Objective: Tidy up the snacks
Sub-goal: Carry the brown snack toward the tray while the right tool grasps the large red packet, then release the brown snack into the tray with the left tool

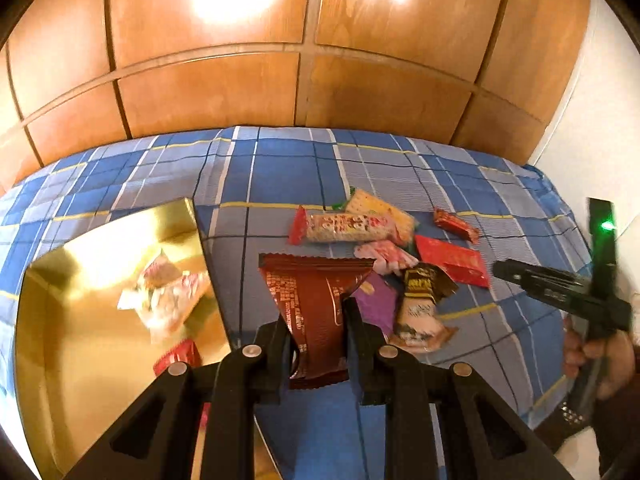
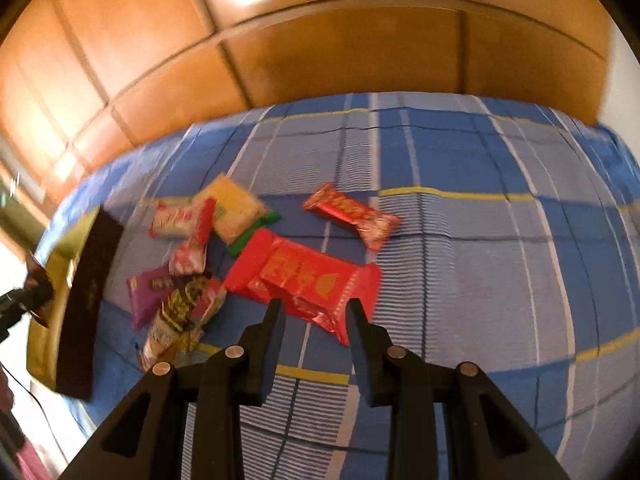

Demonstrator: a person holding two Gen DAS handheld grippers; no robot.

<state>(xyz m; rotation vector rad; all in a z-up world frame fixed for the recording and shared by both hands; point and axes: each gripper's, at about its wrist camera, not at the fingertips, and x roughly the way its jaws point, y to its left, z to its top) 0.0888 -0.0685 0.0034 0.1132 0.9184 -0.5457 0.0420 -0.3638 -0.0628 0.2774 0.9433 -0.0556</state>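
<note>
Lower left of the left view, the gold box (image 1: 60, 320) holds a few snacks; the left tool (image 1: 316, 332) is clamped on a brown foil packet (image 1: 316, 300). Several packets (image 2: 304, 276) remain on the bed, the right tool (image 2: 316, 312) parted above them.

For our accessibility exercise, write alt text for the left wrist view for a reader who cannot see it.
The left gripper is shut on a brown snack packet, above a blue plaid cloth. A gold box holding a few snacks sits left; a loose snack pile lies ahead.
</note>
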